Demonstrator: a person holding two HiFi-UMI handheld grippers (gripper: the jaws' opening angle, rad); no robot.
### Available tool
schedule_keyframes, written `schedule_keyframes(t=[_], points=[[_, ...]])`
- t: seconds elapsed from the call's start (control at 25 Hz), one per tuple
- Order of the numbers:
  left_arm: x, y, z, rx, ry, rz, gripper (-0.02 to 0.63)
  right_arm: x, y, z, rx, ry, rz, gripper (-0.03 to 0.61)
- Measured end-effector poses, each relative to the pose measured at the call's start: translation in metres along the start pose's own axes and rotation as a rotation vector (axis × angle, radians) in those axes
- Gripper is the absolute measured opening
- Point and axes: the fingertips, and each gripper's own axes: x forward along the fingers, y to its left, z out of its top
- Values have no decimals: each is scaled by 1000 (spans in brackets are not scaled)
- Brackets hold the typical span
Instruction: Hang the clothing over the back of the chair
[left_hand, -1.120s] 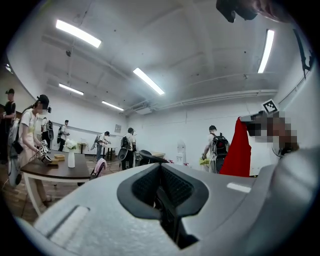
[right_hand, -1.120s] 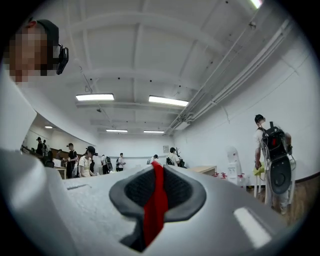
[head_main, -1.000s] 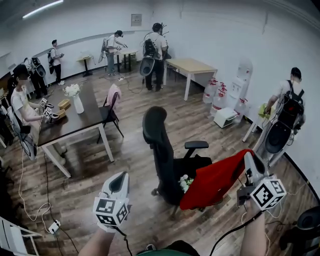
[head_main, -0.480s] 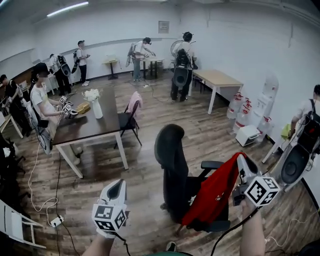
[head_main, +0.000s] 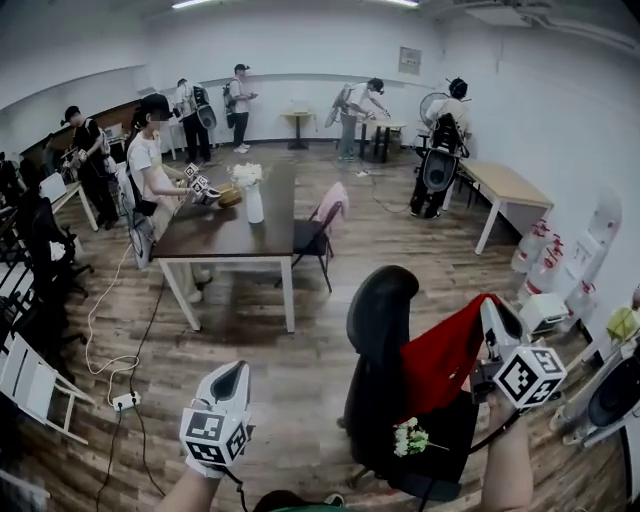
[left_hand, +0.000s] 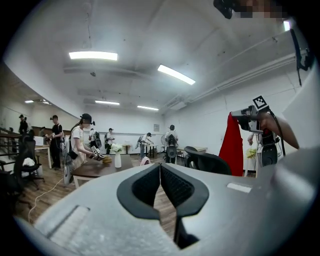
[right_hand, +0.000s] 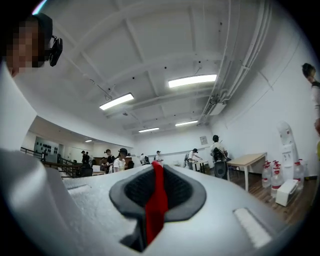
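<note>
The red clothing (head_main: 445, 352) hangs from my right gripper (head_main: 493, 318), which is shut on its top edge; in the right gripper view a red strip (right_hand: 155, 205) runs between the closed jaws (right_hand: 157, 167). The cloth drapes beside the black office chair's back (head_main: 380, 325), to its right and over the seat; whether it touches the back I cannot tell. My left gripper (head_main: 228, 384) floats low at the left, shut and empty, well apart from the chair. In the left gripper view its jaws (left_hand: 160, 166) meet, and the red clothing (left_hand: 232, 145) and chair (left_hand: 207, 161) show beyond.
A small white flower bunch (head_main: 408, 437) lies on the chair seat. A dark table (head_main: 220, 240) with a white vase (head_main: 254, 203) stands behind, with a chair bearing a pink garment (head_main: 330, 205). Several people work around the room. Water jugs (head_main: 545, 268) stand at the right wall.
My view has swung round the chair, which now stands right of centre. The right gripper has carried the red clothing along, closer to the chair's back. The left gripper stays shut.
</note>
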Motion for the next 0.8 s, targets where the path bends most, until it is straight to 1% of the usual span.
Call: schedule_keyframes(t=[0.2,0.4,0.52,0.64,0.8], points=[[1,8,-14,-3,17,38,14,38,4,-9,-8,23,57,41],[17,28,-16,-21,13,40,14,72,15,-16,-4,74,80,41],[25,44,-18,-23,7,16,14,89,22,-24,17,102,60,41],[32,77,-21,-23,7,9,14,106,36,-34,52,118,30,41],[45,128,-19,-60,-4,12,14,129,60,-34,26,131,-5,41]])
